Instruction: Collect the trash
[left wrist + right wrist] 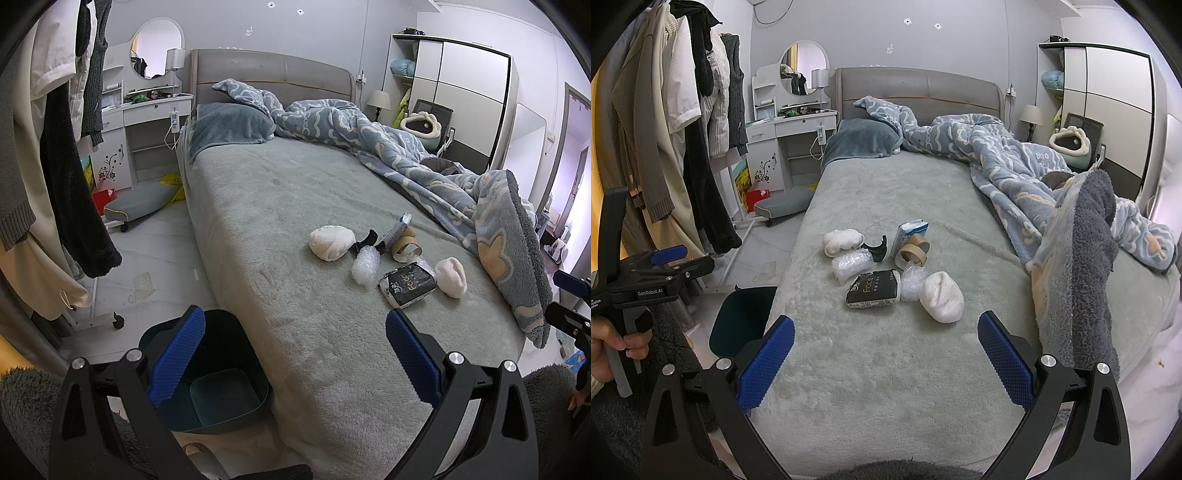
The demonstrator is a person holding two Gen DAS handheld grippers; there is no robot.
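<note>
A cluster of trash lies on the grey-green bed (295, 332) (886, 369): two crumpled white wads (331, 243) (940, 296), a bubble wrap roll (365, 266) (849, 266), a black tissue pack (407, 284) (873, 289), cardboard tape rolls (406, 243) (913, 252), a blue-white pack (910, 234) and a black curved piece (876, 250). A dark teal bin (218, 387) (742, 325) stands on the floor by the bed's left side. My left gripper (295, 358) is open and empty near the bed's corner, over the bin's edge. My right gripper (886, 358) is open and empty, short of the trash.
A blue patterned quilt (406, 155) (1071, 221) is bunched on the bed's right side. A clothes rack with hanging garments (66, 147) (683, 147) stands left. A white vanity desk (144, 122), a floor cushion (140, 203) and a wardrobe (1108, 110) line the room.
</note>
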